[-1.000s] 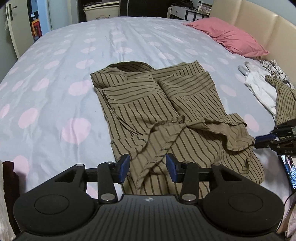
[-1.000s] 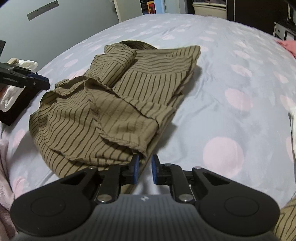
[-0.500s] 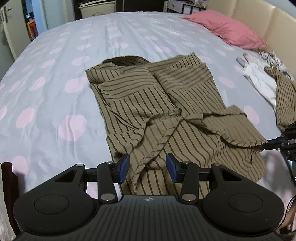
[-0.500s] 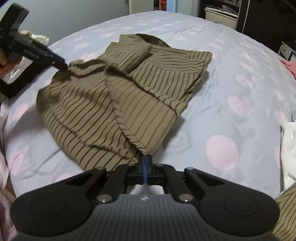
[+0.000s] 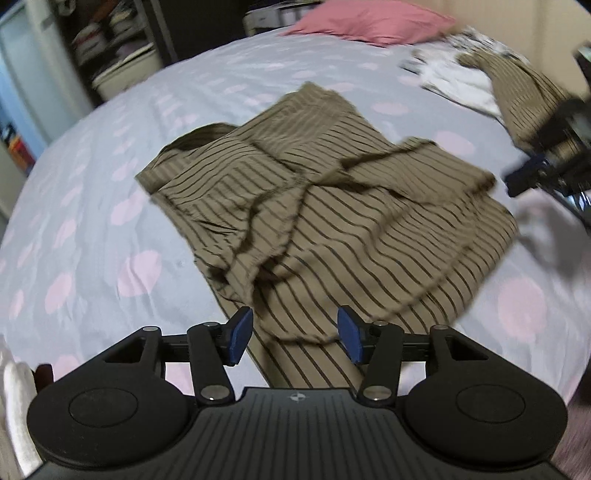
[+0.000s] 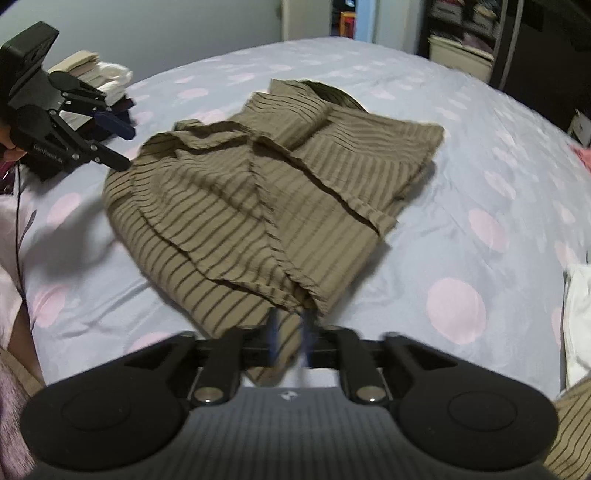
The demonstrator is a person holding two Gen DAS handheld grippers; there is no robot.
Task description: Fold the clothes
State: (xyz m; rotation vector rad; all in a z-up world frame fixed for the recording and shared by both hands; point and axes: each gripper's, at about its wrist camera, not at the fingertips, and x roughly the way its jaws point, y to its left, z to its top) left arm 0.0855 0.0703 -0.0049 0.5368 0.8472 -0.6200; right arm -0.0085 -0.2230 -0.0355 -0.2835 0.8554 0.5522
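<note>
While the striped garment (image 5: 332, 221) lies crumpled on the polka-dot bedspread (image 5: 92, 192), the left gripper (image 5: 295, 334) hangs over its near edge with fingers wide apart, cloth showing between them but not pinched. Only the left view shows a pink pillow (image 5: 369, 20) far beyond the garment and a white cloth (image 5: 461, 83) off to its right. From the right view, the right gripper (image 6: 290, 332) sits at the garment's near corner; its fingers are blurred, a narrow gap between them, and whether they grip cloth I cannot tell. That view alone shows a stack of folded clothes (image 6: 99, 74) left of the garment.
</note>
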